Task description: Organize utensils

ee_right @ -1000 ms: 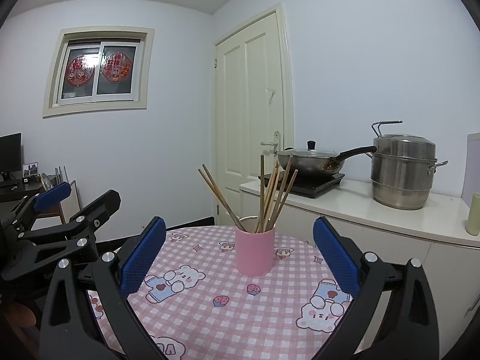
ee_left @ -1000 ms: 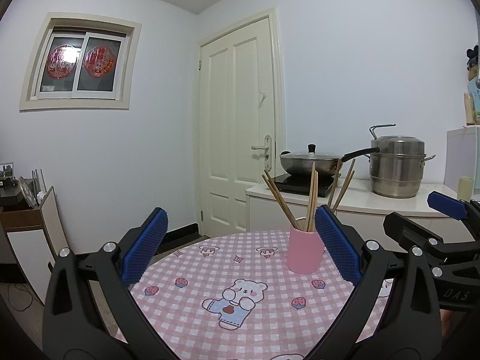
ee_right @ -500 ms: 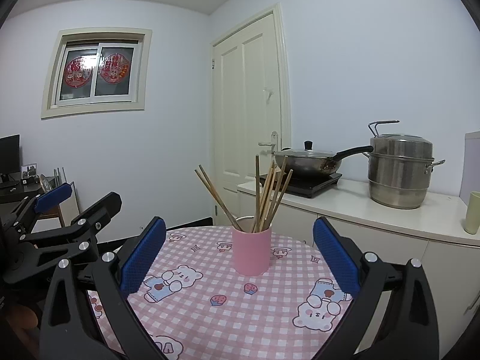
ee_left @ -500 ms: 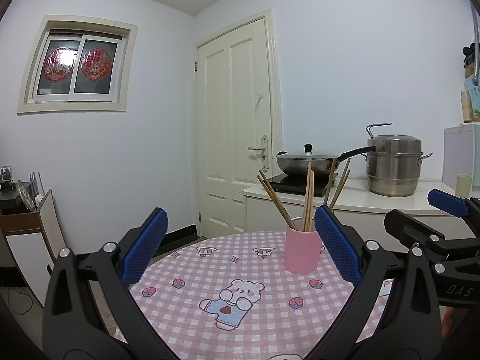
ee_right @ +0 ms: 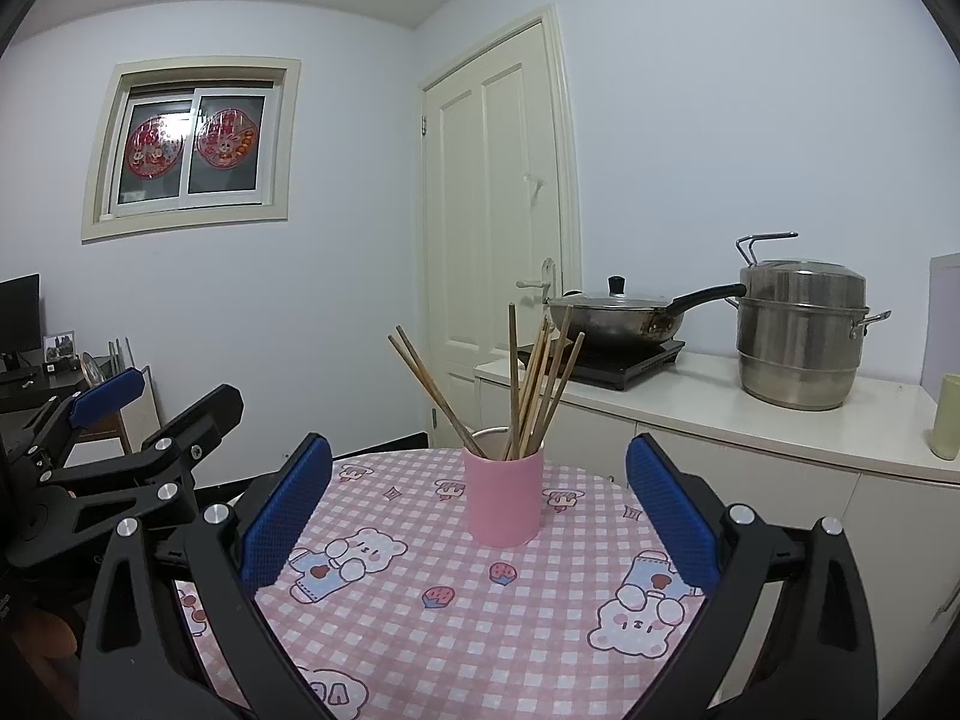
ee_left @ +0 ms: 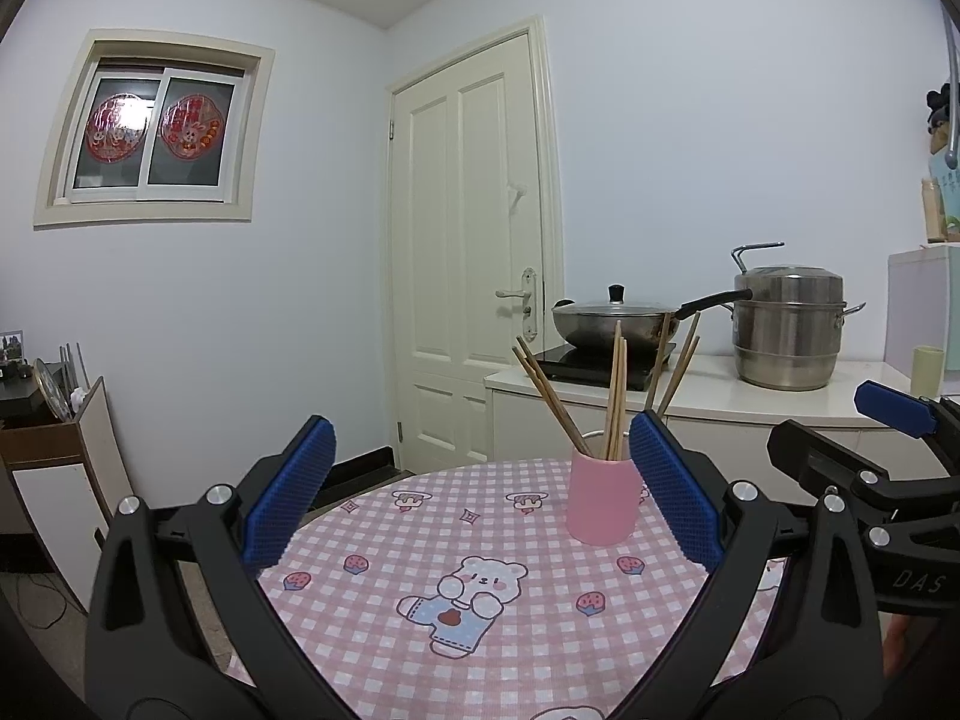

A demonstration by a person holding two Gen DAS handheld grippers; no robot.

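Grippers: your left gripper [ee_left: 480, 498] and right gripper [ee_right: 477, 498] both stand spread wide with nothing between the blue pads [ee_left: 288, 498]; each hangs above the near edge of the table.
Table: its pink checked cloth [ee_right: 456, 612] is bare at 6 o'clock.
Cup: the pink cup [ee_right: 504, 498] stands upright at 12 o'clock from your right gripper, 1 o'clock from your left.
Chopsticks: wooden chopsticks [ee_right: 528, 396] fan out of the cup.
Counter: at 2 o'clock, beyond the table, sit a wok [ee_right: 618, 315] and a steel steamer pot [ee_right: 801, 336].
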